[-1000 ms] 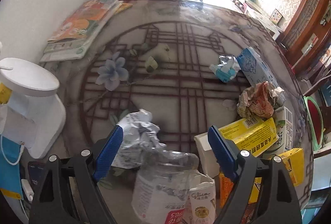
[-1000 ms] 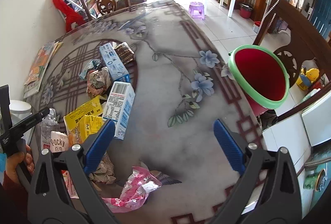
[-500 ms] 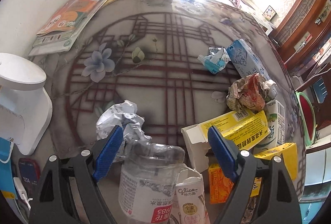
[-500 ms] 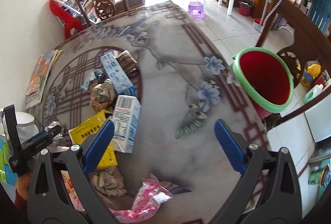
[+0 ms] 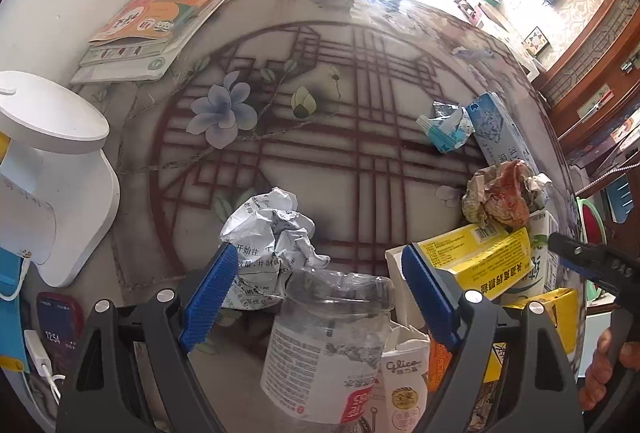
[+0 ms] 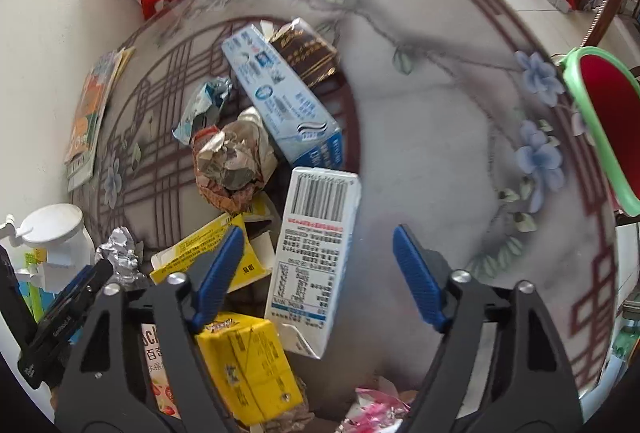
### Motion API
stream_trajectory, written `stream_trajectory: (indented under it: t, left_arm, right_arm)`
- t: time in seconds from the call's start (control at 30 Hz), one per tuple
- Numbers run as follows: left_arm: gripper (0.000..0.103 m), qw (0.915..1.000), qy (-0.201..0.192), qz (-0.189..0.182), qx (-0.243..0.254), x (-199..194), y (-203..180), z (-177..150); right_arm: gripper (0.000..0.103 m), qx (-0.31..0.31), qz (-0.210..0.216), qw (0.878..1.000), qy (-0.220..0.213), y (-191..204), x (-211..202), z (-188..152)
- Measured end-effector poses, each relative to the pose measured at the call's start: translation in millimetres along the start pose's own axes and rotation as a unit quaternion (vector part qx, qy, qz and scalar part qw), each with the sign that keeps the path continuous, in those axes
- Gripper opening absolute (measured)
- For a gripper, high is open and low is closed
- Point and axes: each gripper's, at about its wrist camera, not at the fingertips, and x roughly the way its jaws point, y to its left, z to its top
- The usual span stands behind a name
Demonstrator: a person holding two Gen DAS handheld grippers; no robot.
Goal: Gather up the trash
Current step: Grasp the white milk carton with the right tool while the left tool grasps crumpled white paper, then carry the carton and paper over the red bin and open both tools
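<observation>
Right wrist view: the desk (image 6: 432,137), a round top with a lattice and flower pattern, carries a heap of trash toward its near-left edge, and the red bin (image 6: 604,121) with a green rim stands off its right edge, well apart from the heap. The right hand-held gripper (image 6: 318,271) points steeply down over the near edge, and its jaws are closing. Between them stands the white carton (image 6: 316,253), its long axis running away from the camera, roughly along the line the fingers point and tipped a little to the right at the top. The left pad sits just beside the carton's left side; the right pad is clearly off its right side, so nothing is pinched yet. In my judgement the coming grasp turns on this: the carton lies off-centre, toward the left pad, so the jaws would meet it across its short width. The yellow box (image 6: 248,365) lies just below and left of it, near enough to be nudged.

Left wrist view: the left hand-held gripper (image 5: 314,295) has its jaws wide apart, holding nothing. The clear bottle (image 5: 328,337) lies between and under its fingers, its long axis running toward the camera, with crumpled paper (image 5: 268,233) just beyond. The carton is nearer the right hand; the bottle is nearer the left.
</observation>
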Motion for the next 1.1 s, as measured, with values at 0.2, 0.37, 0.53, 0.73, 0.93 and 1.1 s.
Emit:
stream_trajectory:
  t: [0.2,0.37,0.53,0.73,0.93,1.1]
  left_arm:
    - [0.079,0.9999,-0.002,0.010,-0.004,9.4,5.6,5.0]
    - [0.079,0.9994,-0.004,0.028,-0.020,15.6,18.4,11.3]
    - [0.079,0.9989,0.004,0.038,-0.028,21.8,29.1,13.3]
    - [0.054,0.9983,0.007,0.058,-0.005,26.6,30.8,9.6]
    - [0.052,0.9990,-0.025,0.030,-0.022,-2.0,29.6,8.2]
    - [0.052,0.9964,-0.083,0.016,0.002,-43.4,0.8,9.7]
  right_arm:
    - [0.040,0.003,0.008,1.000,0.028,-0.4,20.6,-3.0]
    - [0.039,-0.003,0.007,1.000,-0.004,-3.2,0.8,-1.4]
    - [0.039,-0.006,0.002,1.000,-0.013,-5.4,-8.4,-2.4]
    - [0.038,0.003,0.016,1.000,-0.018,-7.2,-14.9,-8.1]
    - [0.038,-0.001,0.023,0.998,-0.057,-6.4,-42.7,-12.9]
    - [0.038,-0.007,0.020,0.994,-0.104,-9.1,-78.2,-16.8]
